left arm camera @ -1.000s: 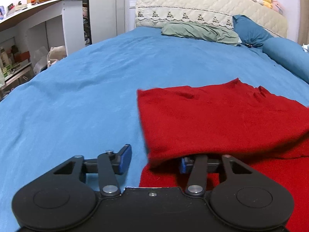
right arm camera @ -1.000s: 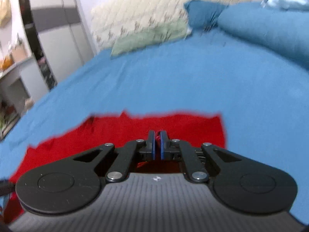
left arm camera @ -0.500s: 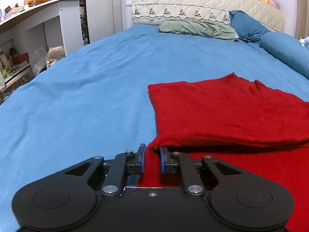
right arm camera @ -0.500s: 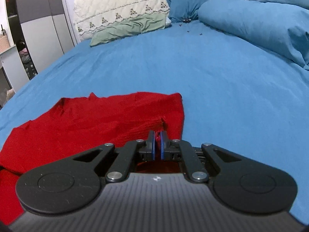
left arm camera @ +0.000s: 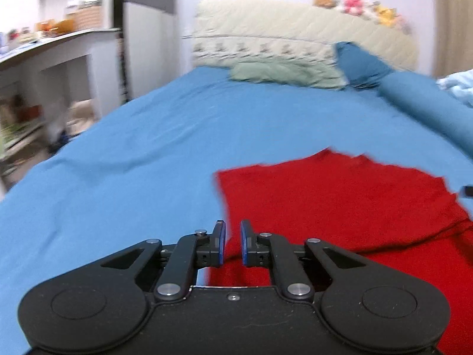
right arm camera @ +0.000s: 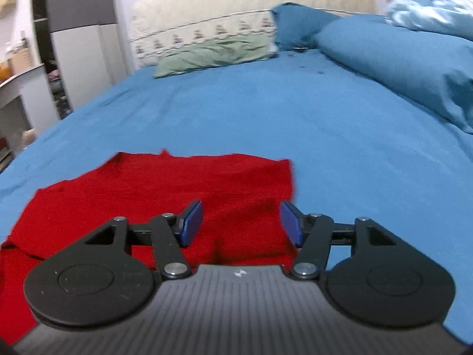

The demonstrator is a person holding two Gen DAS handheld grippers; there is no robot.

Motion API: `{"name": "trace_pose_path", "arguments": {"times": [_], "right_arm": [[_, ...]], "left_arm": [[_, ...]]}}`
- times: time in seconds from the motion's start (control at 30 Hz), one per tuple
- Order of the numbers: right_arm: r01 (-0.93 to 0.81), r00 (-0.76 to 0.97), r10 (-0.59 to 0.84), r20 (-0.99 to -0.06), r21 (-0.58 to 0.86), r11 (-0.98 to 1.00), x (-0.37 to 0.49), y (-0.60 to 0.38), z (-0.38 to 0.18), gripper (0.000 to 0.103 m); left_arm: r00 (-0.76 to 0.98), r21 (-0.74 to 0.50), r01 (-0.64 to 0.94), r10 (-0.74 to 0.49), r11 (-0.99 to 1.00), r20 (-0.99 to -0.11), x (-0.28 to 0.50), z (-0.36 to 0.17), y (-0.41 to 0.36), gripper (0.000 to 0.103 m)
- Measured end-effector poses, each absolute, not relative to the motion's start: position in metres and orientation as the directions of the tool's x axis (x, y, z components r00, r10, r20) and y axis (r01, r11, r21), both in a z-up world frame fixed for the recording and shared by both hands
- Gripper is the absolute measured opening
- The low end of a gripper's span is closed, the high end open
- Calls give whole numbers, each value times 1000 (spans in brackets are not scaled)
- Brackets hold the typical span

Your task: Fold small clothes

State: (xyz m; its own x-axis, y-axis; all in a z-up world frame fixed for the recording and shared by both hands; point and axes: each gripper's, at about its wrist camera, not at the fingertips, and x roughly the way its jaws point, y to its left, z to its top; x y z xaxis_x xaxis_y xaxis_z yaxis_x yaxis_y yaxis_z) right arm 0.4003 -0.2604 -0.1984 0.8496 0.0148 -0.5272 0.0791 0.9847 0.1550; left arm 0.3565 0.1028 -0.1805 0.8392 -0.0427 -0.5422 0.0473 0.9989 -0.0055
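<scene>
— What do we see at the left edge of the red garment [left arm camera: 340, 201]?

— Our left gripper [left arm camera: 231, 242] hangs over the garment's near left corner. Its jaws have just been closing and now stand with only a narrow slit between them. Red cloth shows through that slit, but we cannot tell whether the pads pinch it or merely frame it.

— And the garment itself?

— We find it spread flat with the blue sheet [left arm camera: 133, 148] under it. One layer is doubled over another, and the edge of the upper layer runs across the garment's near part. Well beyond the garment's far edge lies a green pillow [left arm camera: 280, 72].

— What about its right side?

— There we hold the right gripper [right arm camera: 241, 224] over the garment's near right corner. Its jaws have just been opening and now stand wide apart. The cloth [right arm camera: 165, 186] lies between them, below the pads, and neither pad presses on it, so we count this gripper as released.
</scene>
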Motion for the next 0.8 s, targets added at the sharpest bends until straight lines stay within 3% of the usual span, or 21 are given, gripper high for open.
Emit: {"name": "trace_pose_path", "arguments": {"times": [0.1,0.27,0.53,0.67,0.8], "right_arm": [[58,843,40,-536,164,985,410,-250,-204,74],[43,809,47,-586,140,989,417,-243,-221,74],[60,790,10,-612,94,994,403,-247,-240,74],[86,788,-2,-616,107,991,394,-252,-240,74],[83,807,-13,-590,92,992,382,-251,-231,76]], "left_arm": [[832,36,79,-46,996,-553,385,-188,89,14],[742,20,68,-37,997,-669,398,-219,94,11],[732,-18,12,-21,1000,-681,368,-226,109,10],[738,24,23,-1,999,-674,363,-221,100,10],[761,27,48,-20,998,-649,357,-215,94,15]]}}
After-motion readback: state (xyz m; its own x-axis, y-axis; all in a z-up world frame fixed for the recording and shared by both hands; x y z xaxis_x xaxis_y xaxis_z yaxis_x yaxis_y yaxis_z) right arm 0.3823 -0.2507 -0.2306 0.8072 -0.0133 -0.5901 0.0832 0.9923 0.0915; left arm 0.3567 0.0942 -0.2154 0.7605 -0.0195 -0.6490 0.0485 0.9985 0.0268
